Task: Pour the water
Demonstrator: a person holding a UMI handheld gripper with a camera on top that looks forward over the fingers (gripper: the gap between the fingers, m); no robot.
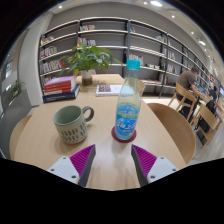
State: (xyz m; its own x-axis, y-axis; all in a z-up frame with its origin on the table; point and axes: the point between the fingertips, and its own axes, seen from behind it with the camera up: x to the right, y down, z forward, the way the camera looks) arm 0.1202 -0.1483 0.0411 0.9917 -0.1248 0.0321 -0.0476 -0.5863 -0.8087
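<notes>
A clear plastic water bottle (127, 102) with a blue label and a light blue cap stands upright on a red coaster on the round wooden table (45, 135). To its left sits a grey-green mug (72, 123) with its handle toward the bottle. My gripper (113, 161) is open, with its purple pads (84, 159) spread wide. The bottle stands just ahead of the fingers, slightly right of their midline, and nothing is between them.
A potted green plant (88, 58), a stack of books (61, 88) and an open book (109, 89) lie at the table's far side. Bookshelves (110, 40) line the back wall. Wooden chairs (186, 97) and a seated person (190, 78) are at the right.
</notes>
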